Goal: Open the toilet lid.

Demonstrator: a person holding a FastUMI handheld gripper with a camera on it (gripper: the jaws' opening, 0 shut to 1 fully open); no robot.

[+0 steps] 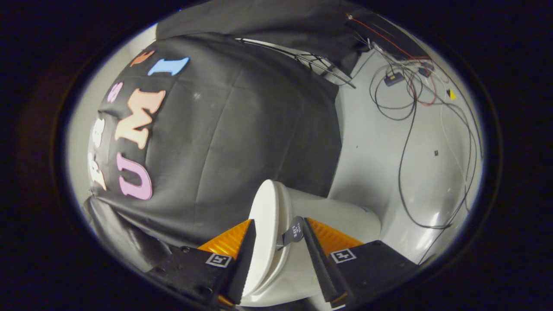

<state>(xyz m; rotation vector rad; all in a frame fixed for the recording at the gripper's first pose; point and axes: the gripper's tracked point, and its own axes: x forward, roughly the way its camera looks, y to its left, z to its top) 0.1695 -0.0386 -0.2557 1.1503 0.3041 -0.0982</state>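
The white toilet appears turned on its side in the gripper view. Its lid [264, 211] faces the black cloth, and the bowl [341, 216] lies on the other side. The lid rests against the seat with only a thin seam between them. A small black tab [295, 230] sticks out from that seam. My gripper [278, 231] is open and straddles the front rim. One finger [243, 259] lies along the lid's outer face. The other finger [319, 259] sits on the bowl side, next to the tab. Lid, seat edge and tab lie between the fingers.
The black cloth wall [242, 129] hangs close behind the toilet on the lid side. Beyond the bowl is pale floor [380, 147] with loose black, white and red cables [406, 129] and small electronic parts.
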